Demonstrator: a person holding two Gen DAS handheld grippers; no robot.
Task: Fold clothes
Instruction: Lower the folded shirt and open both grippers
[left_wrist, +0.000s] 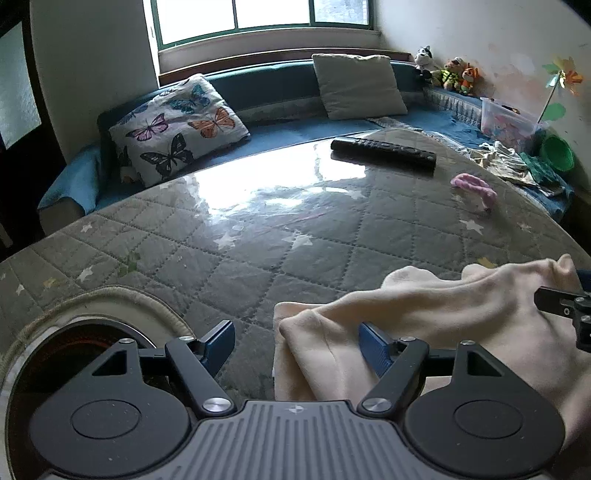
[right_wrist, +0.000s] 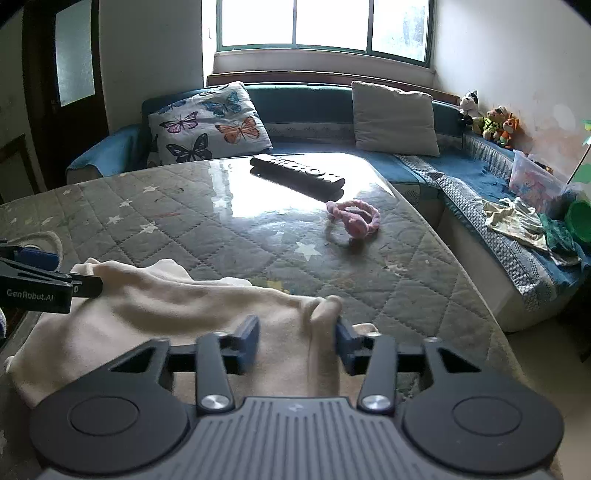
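A cream garment (left_wrist: 424, 317) lies rumpled on the near part of the quilted grey table cover (left_wrist: 221, 258). My left gripper (left_wrist: 297, 345) is open, and the garment's left edge reaches in between its blue pads (left_wrist: 373, 347). My right gripper (right_wrist: 297, 341) is open too, low over the same garment (right_wrist: 166, 314). A bunched-up ridge of cloth (right_wrist: 325, 306) stands just ahead of its right pad. The right gripper's black tip (left_wrist: 565, 306) shows over the cloth at the right edge of the left wrist view. The left gripper's finger (right_wrist: 86, 286) shows at the cloth's far left corner.
A black remote (right_wrist: 295, 173) and a pink headband (right_wrist: 354, 218) lie farther back on the table. Behind is a blue sofa with a butterfly pillow (right_wrist: 210, 125), a plain pillow (right_wrist: 395, 118), plush toys (right_wrist: 495, 123), a plastic box (right_wrist: 532, 184) and loose clothes (right_wrist: 517, 218). A round braided-rim object (left_wrist: 92, 306) sits near left.
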